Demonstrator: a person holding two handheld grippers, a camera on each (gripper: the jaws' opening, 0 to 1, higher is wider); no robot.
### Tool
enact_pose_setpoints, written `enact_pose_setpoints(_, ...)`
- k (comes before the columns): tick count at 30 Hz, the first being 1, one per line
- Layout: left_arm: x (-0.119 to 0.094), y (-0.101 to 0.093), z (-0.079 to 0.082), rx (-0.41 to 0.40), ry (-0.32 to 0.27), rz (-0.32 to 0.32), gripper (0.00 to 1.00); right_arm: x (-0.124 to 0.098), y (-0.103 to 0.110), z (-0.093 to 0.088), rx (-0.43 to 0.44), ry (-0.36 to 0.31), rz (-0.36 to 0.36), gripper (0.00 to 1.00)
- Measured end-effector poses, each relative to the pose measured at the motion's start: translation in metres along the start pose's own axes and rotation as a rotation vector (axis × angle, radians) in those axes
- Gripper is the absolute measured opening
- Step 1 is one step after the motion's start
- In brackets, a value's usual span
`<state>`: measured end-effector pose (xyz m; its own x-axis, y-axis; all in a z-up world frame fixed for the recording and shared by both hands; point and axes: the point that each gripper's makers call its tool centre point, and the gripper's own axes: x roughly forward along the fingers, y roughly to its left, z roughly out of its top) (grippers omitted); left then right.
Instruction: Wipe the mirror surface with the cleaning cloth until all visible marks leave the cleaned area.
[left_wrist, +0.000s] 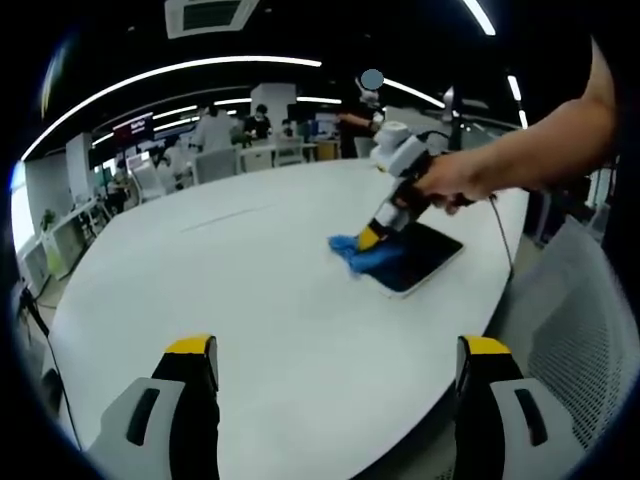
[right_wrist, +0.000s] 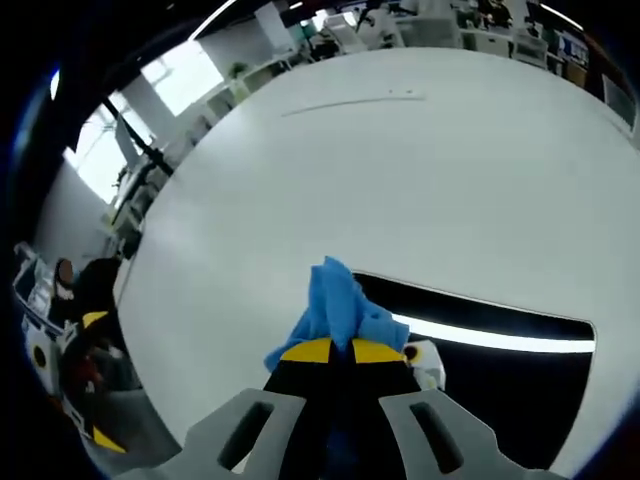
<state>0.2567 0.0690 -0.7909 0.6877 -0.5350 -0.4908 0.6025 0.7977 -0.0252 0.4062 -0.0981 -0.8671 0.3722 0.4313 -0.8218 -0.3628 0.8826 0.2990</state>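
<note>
A dark rectangular mirror (left_wrist: 420, 258) lies flat on the big white table (left_wrist: 250, 290), right of middle. My right gripper (left_wrist: 372, 238), held in a hand, presses a blue cleaning cloth (left_wrist: 362, 254) onto the mirror's left end. In the right gripper view the cloth (right_wrist: 335, 310) bunches out ahead of the yellow-tipped jaws of the right gripper (right_wrist: 341, 352), shut on it, at the left edge of the mirror (right_wrist: 490, 370), which reflects a ceiling light strip. My left gripper (left_wrist: 335, 355) hovers open over the table's near edge, far from the mirror, holding nothing.
A mesh-backed chair (left_wrist: 570, 320) stands at the table's right edge. A forearm (left_wrist: 540, 150) reaches in from the right. Desks, chairs and several people (left_wrist: 215, 125) fill the room beyond the table. The other gripper (right_wrist: 85, 350) shows at the far left of the right gripper view.
</note>
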Motion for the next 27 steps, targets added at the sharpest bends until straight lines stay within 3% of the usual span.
enact_pose_setpoints(13,0.0,0.001,-0.001,0.0,0.002,0.001,0.99,0.007,-0.005,0.013,-0.013,0.003,-0.005,0.0)
enact_pose_setpoints(17,0.0,0.0,-0.001,0.002,0.006,-0.002,0.99,0.01,-0.009,0.02,0.02,0.004,-0.004,0.0)
enact_pose_setpoints(27,0.001,-0.001,-0.003,0.007,0.019,-0.005,0.99,0.01,-0.008,0.019,-0.001,0.002,0.0,0.0)
